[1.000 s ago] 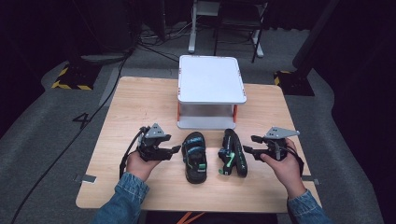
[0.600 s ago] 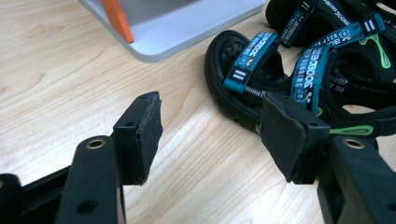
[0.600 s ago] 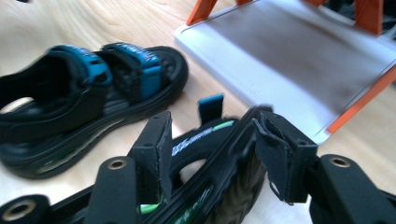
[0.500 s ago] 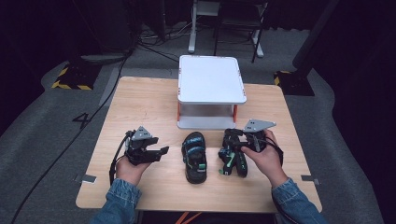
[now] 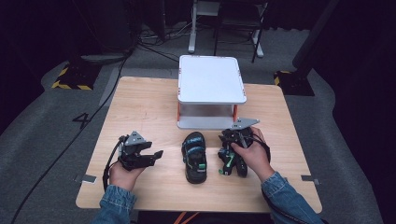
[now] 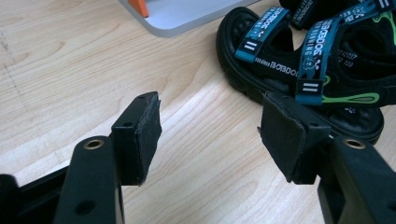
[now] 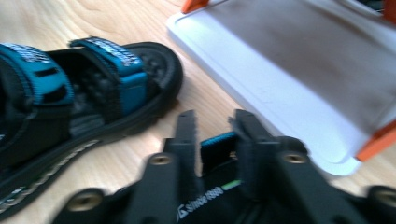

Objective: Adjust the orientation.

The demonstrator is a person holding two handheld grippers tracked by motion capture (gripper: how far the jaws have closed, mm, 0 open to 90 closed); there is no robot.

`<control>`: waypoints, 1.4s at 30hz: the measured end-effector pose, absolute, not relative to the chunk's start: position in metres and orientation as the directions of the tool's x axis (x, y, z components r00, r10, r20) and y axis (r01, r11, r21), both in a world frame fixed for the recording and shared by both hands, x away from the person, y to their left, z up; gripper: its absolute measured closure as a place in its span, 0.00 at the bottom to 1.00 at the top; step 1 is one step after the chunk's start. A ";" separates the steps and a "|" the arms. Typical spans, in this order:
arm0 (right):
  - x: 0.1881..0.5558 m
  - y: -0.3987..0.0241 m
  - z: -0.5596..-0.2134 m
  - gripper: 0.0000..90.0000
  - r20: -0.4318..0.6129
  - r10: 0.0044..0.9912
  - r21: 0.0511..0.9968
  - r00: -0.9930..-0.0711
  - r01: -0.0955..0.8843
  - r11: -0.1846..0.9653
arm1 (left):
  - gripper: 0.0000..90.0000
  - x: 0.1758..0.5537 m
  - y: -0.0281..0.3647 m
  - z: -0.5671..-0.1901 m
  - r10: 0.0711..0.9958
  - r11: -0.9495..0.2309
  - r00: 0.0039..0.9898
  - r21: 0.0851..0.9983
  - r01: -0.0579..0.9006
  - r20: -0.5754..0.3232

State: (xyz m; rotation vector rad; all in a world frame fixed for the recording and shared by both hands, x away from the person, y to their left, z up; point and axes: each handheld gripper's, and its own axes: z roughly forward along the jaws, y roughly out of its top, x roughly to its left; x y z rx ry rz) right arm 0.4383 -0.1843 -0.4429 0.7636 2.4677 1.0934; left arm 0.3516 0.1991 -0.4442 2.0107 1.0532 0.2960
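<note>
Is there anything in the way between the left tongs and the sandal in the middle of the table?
No. Bare wooden table lies between the open left tongs and the middle sandal. In the left gripper view that sandal sits just past the jaw tips, with nothing blocking it.

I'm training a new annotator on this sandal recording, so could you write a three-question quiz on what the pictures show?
1. True or false: the left gripper is clamped on a sandal.
2. What do the right gripper jaws pinch? A) a blue strap of the right sandal B) the white shelf C) a cable
3. What lies between the two grippers on the table?

Key:
1. False; its jaws stand open over bare wood.
2. A
3. The left sandal, lying flat on its sole.
</note>
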 end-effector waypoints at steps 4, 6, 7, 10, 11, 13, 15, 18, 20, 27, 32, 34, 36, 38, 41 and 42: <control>0.437 -0.189 -0.439 0.85 -0.076 0.603 0.763 -0.794 0.343 0.548 | 0.43 0.353 0.198 -0.444 0.765 -0.306 0.623 0.761 0.572 -0.161; 0.436 -0.191 -0.437 0.85 -0.075 0.604 0.764 -0.793 0.344 0.546 | 0.43 0.354 0.198 -0.444 0.763 -0.310 0.627 0.763 0.567 -0.157; 0.434 -0.197 -0.432 0.86 -0.071 0.611 0.776 -0.789 0.341 0.531 | 0.43 0.355 0.196 -0.444 0.761 -0.308 0.628 0.762 0.570 -0.162; 0.431 -0.205 -0.426 0.87 -0.060 0.620 0.790 -0.782 0.343 0.509 | 0.43 0.358 0.194 -0.444 0.756 -0.311 0.634 0.765 0.565 -0.161; 0.430 -0.210 -0.423 0.87 -0.059 0.628 0.795 -0.776 0.344 0.500 | 0.43 0.360 0.193 -0.443 0.753 -0.313 0.638 0.765 0.563 -0.161; 0.426 -0.226 -0.416 0.94 -0.067 0.655 0.808 -0.752 0.344 0.478 | 0.43 0.364 0.188 -0.444 0.744 -0.323 0.649 0.766 0.556 -0.158; 0.424 -0.230 -0.415 0.95 -0.070 0.662 0.812 -0.746 0.343 0.473 | 0.43 0.366 0.186 -0.444 0.739 -0.324 0.655 0.767 0.555 -0.162; 0.423 -0.246 -0.413 0.96 -0.062 0.696 0.816 -0.716 0.365 0.448 | 0.43 0.370 0.180 -0.444 0.728 -0.340 0.667 0.761 0.552 -0.159; 0.423 -0.260 -0.416 0.97 -0.051 0.722 0.819 -0.690 0.384 0.425 | 0.43 0.374 0.175 -0.443 0.720 -0.346 0.676 0.764 0.545 -0.157; 0.431 -0.284 -0.433 0.97 -0.053 0.780 0.792 -0.623 0.450 0.413 | 0.43 0.378 0.170 -0.443 0.709 -0.356 0.688 0.762 0.541 -0.157; 0.436 -0.296 -0.446 0.96 -0.035 0.809 0.776 -0.587 0.494 0.393 | 0.43 0.380 0.169 -0.443 0.709 -0.353 0.687 0.763 0.541 -0.159; 0.436 -0.298 -0.445 0.93 -0.040 0.814 0.770 -0.580 0.501 0.395 | 0.43 0.380 0.168 -0.443 0.708 -0.355 0.688 0.762 0.542 -0.159; 0.434 -0.300 -0.442 0.87 -0.040 0.815 0.773 -0.579 0.499 0.392 | 0.43 0.381 0.168 -0.443 0.704 -0.358 0.692 0.763 0.539 -0.159; 0.431 -0.303 -0.437 0.75 -0.036 0.813 0.782 -0.581 0.490 0.385 | 0.43 0.381 0.167 -0.443 0.704 -0.353 0.691 0.765 0.538 -0.161; 0.423 -0.307 -0.424 0.63 -0.036 0.801 0.793 -0.598 0.470 0.387 | 0.43 0.383 0.166 -0.443 0.703 -0.349 0.692 0.768 0.538 -0.165; 0.423 -0.307 -0.424 0.63 -0.036 0.801 0.793 -0.598 0.470 0.387 | 0.43 0.383 0.166 -0.443 0.703 -0.349 0.692 0.768 0.538 -0.165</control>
